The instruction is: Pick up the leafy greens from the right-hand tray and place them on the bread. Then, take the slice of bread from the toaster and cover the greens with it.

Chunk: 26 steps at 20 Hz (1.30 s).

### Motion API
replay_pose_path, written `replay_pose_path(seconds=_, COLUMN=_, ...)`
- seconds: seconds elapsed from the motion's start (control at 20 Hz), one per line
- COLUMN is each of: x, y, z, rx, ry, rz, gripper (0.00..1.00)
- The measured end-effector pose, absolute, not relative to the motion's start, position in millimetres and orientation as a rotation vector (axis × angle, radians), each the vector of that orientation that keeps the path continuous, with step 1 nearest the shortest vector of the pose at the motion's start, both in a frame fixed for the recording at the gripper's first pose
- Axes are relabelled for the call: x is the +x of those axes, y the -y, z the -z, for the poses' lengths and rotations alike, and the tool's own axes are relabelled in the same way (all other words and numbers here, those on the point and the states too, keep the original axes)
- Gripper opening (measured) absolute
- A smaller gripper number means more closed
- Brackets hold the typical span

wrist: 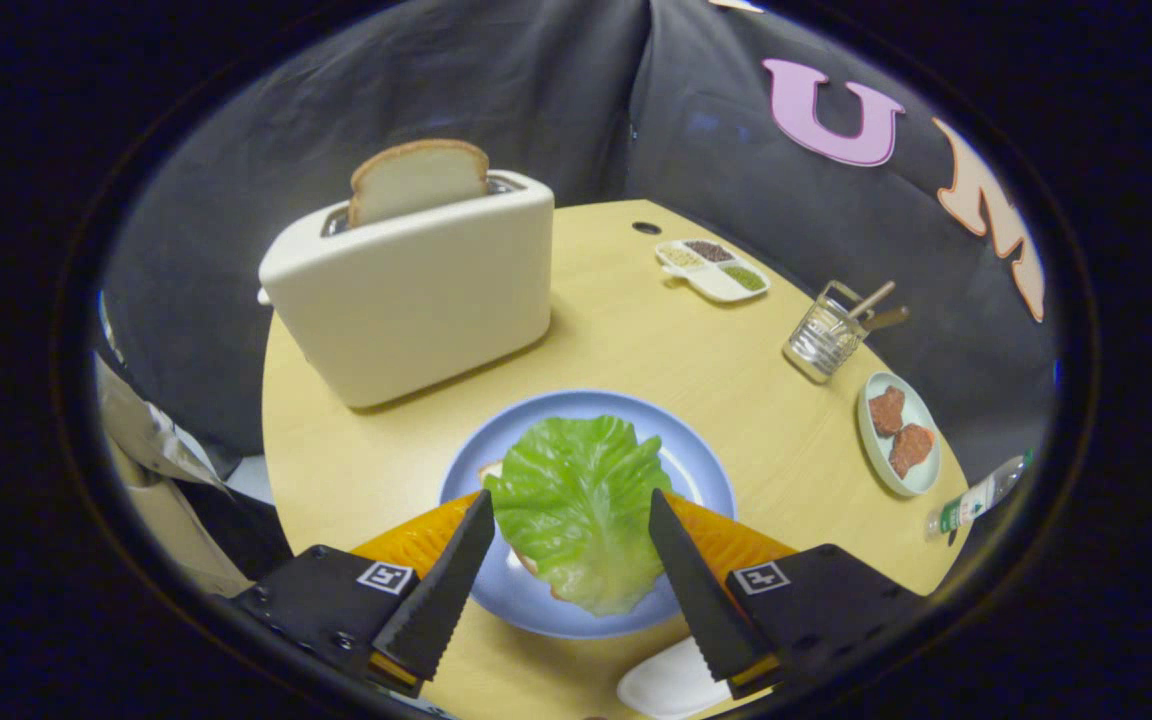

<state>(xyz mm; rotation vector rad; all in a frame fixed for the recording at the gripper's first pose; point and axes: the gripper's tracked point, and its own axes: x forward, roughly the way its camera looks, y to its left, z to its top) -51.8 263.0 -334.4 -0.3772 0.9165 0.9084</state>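
A green lettuce leaf (576, 505) lies on a slice of bread (489, 470) that peeks out at its left edge, both on a blue plate (706, 470). My gripper (572, 502) is open above the plate, its two black fingers standing either side of the leaf without touching it. Beyond the plate a cream toaster (416, 295) stands on the yellow table, with a slice of bread (418, 178) sticking up out of its slot.
To the right are a pale tray with two brown patties (898, 430), a glass holder with utensils (826, 335), a small divided dish of seasonings (714, 268) and a bottle (976, 497) at the table's edge. A white tray (671, 685) sits under my right finger.
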Motion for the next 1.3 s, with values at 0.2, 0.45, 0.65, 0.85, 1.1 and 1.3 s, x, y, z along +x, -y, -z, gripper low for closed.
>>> replay_pose_path(seconds=0.2, x=-45, y=-287, z=289, rx=-0.314, ry=-0.869, rz=-0.908, gripper=1.0)
replay_pose_path(seconds=0.45, x=-42, y=-320, z=246, rx=-0.281, ry=-0.832, rz=-0.922, gripper=0.99)
replay_pose_path(seconds=0.65, x=-41, y=-352, z=218, rx=-0.205, ry=-0.841, rz=-0.923, gripper=0.99)
replay_pose_path(seconds=0.85, x=-35, y=-382, z=200, rx=-0.101, ry=-0.879, rz=-0.889, gripper=0.99)
replay_pose_path(seconds=1.1, x=-31, y=-418, z=188, rx=0.016, ry=-0.922, rz=-0.878, gripper=0.96)
replay_pose_path(seconds=1.3, x=-28, y=-436, z=195, rx=0.06, ry=-0.982, rz=-0.839, gripper=0.96)
